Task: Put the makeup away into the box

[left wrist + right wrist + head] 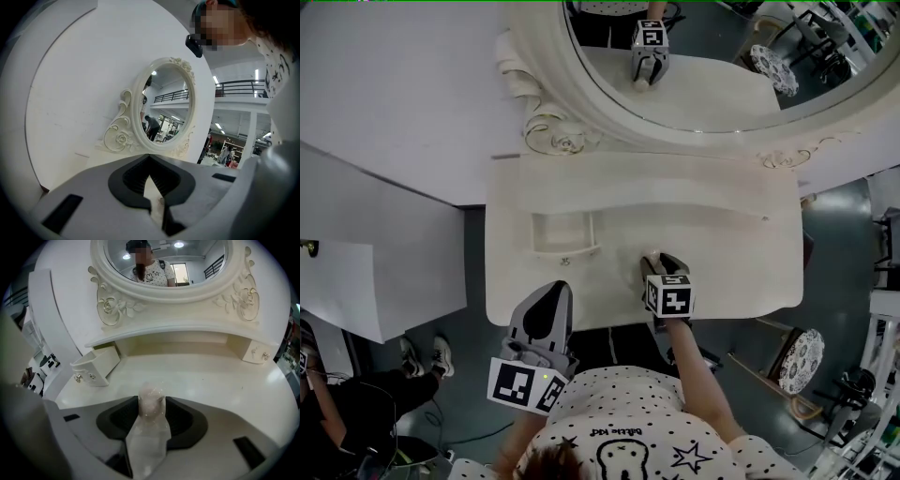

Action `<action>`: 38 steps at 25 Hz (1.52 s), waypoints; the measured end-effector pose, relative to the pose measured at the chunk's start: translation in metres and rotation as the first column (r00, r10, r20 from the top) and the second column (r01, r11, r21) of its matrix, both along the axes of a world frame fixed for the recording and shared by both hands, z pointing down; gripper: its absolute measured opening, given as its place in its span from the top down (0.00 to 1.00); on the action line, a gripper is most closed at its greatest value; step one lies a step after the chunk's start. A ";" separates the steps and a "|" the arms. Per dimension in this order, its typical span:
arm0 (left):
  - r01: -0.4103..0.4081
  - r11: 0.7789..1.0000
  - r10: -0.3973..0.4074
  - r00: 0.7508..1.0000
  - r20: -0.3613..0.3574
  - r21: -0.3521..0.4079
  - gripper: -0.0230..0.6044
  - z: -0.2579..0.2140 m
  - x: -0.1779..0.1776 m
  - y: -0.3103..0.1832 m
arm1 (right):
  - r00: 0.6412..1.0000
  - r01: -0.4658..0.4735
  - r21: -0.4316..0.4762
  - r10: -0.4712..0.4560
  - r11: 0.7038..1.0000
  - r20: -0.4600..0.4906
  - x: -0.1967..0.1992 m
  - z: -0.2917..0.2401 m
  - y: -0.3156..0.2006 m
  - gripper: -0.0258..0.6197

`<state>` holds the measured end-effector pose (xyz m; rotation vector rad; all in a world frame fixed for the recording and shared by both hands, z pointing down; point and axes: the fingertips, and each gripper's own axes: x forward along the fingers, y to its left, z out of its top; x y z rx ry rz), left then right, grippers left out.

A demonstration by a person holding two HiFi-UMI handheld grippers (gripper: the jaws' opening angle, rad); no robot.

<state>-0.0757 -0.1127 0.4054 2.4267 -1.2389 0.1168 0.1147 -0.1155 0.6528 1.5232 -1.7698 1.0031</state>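
Makeup (149, 441), a pale translucent tube, sits between the spread jaws of the right gripper (664, 267) at the front of the table (731, 244), right of the open box (564, 234). The left gripper (553, 292) hangs at the table's front edge, jaws together and empty.

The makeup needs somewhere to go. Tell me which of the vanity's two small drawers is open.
The left drawer, pulled out with its hollow showing; the right drawer is pushed in flush, only its front and knobs visible.
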 end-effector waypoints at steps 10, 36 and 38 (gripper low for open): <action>0.013 1.000 -0.013 1.000 0.001 0.009 0.97 -0.003 0.000 0.000 | 1.000 0.028 0.064 -0.029 0.998 0.010 0.003 -0.023 -0.007 0.74; -0.063 0.972 0.079 0.995 -0.062 0.228 0.97 -0.069 0.037 -0.018 | 0.995 0.100 0.686 -0.079 0.720 -0.062 0.003 -0.297 -0.019 0.75; -0.056 0.969 0.074 0.995 -0.068 0.241 0.97 -0.073 0.035 -0.020 | 0.995 0.100 0.701 -0.088 0.706 -0.053 0.002 -0.305 -0.015 0.75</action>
